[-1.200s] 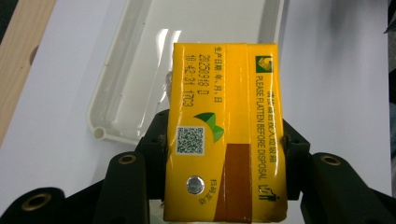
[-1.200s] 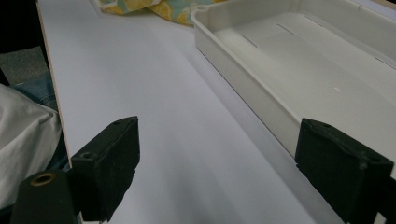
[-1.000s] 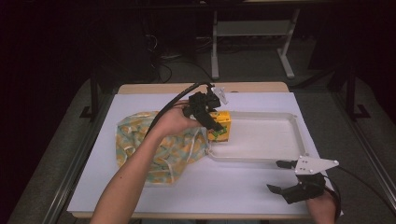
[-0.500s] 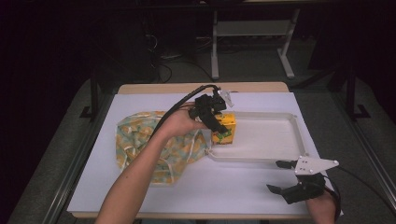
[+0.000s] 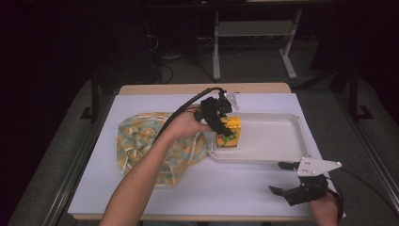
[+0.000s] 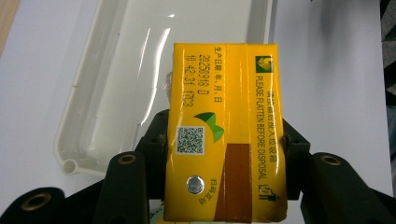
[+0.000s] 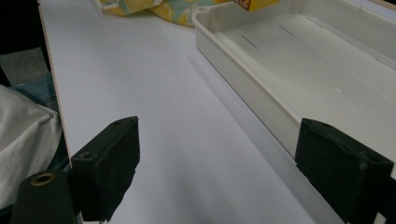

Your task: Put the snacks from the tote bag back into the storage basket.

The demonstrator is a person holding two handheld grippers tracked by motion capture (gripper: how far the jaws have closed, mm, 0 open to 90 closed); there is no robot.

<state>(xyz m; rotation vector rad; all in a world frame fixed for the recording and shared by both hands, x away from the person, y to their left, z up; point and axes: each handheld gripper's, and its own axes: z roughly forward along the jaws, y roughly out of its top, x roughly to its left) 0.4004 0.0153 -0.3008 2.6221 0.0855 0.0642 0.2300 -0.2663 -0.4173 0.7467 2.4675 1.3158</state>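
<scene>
The white table [image 5: 235, 188] carries a patterned cloth bag [image 5: 146, 141] at its 9 o'clock side and a white tray [image 5: 282, 157] toward 3 o'clock, the two touching at the tray's near-left corner. The tray's bare floor is otherwise unoccupied. The left gripper [image 5: 225, 128] clamps a yellow drink carton [image 6: 224, 130] across its sides, jaws tight on it, at the tray's 9 o'clock end. The right gripper [image 5: 288, 178] rests at the table's 5 o'clock edge, jaws spread wide, holding nothing.
</scene>
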